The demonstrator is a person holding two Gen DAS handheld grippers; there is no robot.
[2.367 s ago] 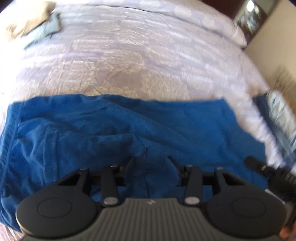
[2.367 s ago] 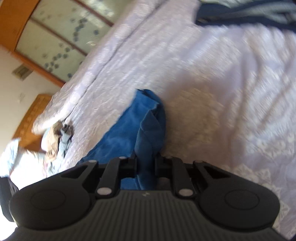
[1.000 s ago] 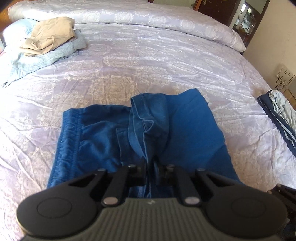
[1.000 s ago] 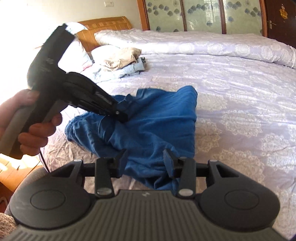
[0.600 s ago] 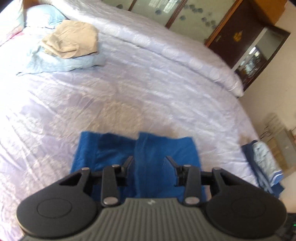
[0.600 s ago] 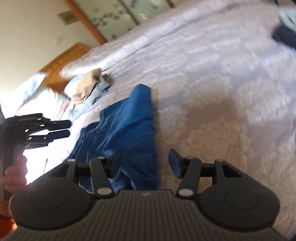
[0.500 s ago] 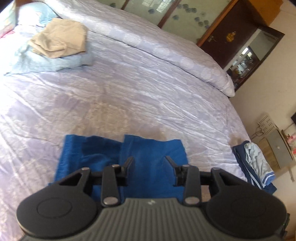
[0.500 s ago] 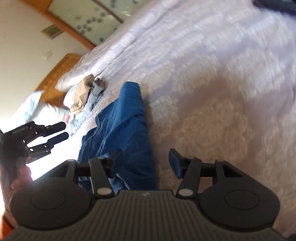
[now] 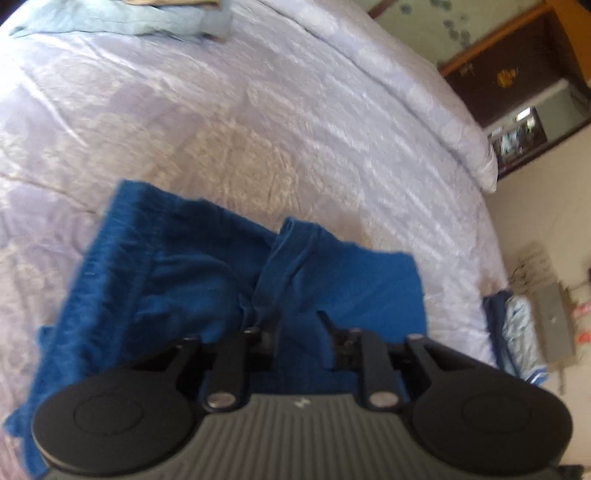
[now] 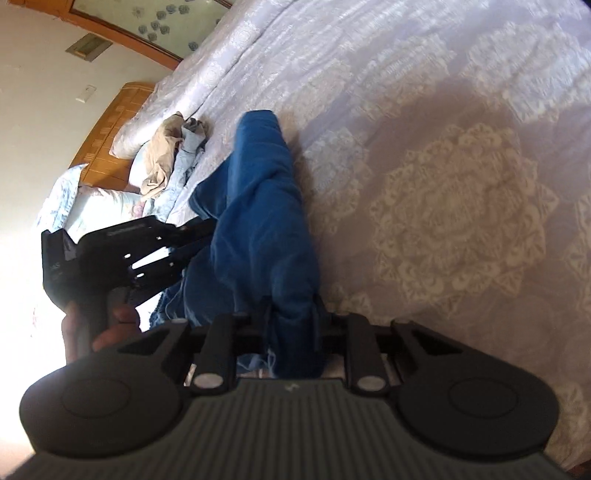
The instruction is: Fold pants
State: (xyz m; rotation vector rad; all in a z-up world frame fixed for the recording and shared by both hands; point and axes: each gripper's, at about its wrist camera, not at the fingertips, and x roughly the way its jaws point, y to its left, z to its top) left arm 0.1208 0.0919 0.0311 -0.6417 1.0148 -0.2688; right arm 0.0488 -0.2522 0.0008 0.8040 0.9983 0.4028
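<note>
The blue pants (image 9: 207, 280) lie partly folded on the lavender bedspread (image 9: 295, 122), at its near part. In the left wrist view the ribbed waistband (image 9: 122, 236) runs along their left side, and a hemmed leg end (image 9: 295, 240) is doubled over the middle, bunched into a ridge, with a flatter panel to its right. In the right wrist view the pants (image 10: 258, 229) rise as a rumpled band from the near edge towards the far pillows.

The left gripper (image 9: 297, 325) is tilted and points down at the cloth. Its fingers stand apart with blue fabric seen between them; a fold seems to touch the left finger (image 9: 264, 326), though whether it is pinched cannot be told. In the right wrist view the same tool (image 10: 192, 232) reaches in from the left, held by the left hand (image 10: 99, 325), its tips at the edge of the pants.

The right gripper (image 10: 291, 317) is rolled to one side, and its fingers are pressed against a thick wad of fabric between them.

Far off on the bed sit a tan garment (image 10: 160, 158) and pale blue clothes (image 9: 122, 16) by a pillow (image 10: 125, 144). A dark striped bundle (image 9: 513, 332) lies at the bed's right edge.
</note>
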